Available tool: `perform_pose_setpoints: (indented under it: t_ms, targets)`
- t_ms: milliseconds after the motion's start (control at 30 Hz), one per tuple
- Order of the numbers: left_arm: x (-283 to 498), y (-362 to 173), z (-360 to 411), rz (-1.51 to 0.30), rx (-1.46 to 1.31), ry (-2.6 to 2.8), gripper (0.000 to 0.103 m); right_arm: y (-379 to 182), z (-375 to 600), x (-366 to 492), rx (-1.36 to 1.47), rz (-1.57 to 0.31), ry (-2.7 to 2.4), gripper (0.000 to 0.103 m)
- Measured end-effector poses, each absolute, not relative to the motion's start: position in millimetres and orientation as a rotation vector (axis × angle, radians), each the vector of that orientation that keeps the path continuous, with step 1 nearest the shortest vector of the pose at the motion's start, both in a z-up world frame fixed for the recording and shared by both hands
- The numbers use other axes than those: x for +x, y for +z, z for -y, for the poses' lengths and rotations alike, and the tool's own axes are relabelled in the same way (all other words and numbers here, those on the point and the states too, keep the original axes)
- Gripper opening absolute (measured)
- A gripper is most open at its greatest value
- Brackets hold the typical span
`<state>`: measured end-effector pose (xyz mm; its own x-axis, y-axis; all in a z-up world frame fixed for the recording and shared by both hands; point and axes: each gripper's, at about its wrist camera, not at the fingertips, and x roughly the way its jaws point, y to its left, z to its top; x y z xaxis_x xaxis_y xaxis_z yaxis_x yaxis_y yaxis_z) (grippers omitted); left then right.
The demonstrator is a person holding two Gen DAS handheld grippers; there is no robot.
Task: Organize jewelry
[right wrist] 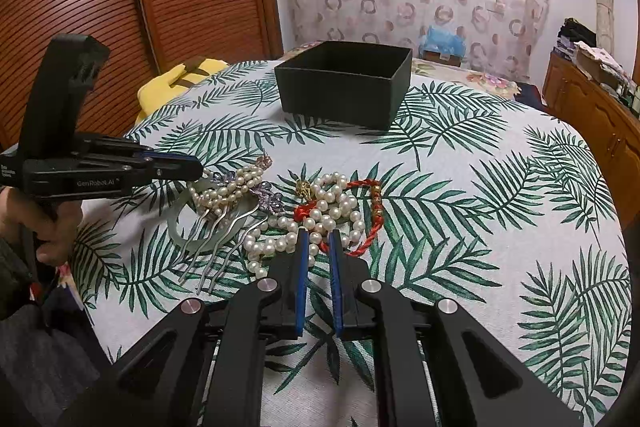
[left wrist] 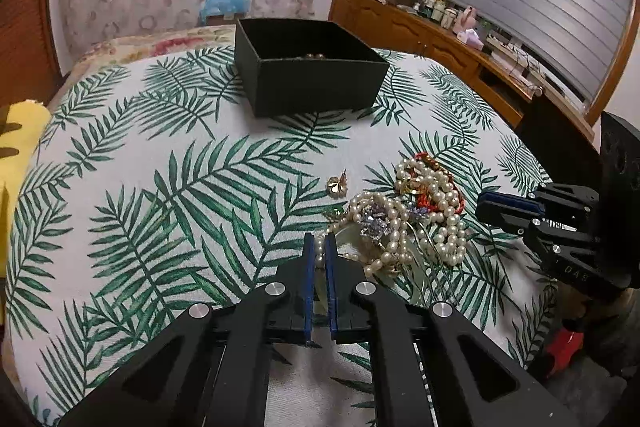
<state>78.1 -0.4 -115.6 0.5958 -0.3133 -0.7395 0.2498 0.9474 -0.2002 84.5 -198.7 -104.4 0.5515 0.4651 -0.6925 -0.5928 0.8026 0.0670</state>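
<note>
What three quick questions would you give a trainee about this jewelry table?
1. True or false: the black box has a lid on it.
2. What colour is the cord tangled with the pearls? A red, B blue, C yellow.
3. Fill in: the tablecloth is printed with green ____.

Key: 1 false, it stands open. 2 A. 3 leaves.
</note>
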Motion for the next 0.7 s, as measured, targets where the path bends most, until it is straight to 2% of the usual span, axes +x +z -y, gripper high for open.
perform_pose_setpoints:
  t_ms: [700]
  targets:
    - [76.1,-51.5,-4.9,-0.659,-0.082,-0.300,0.004,-103.5,182.8,119.4,-0.187,-0.797,0.651,0.012]
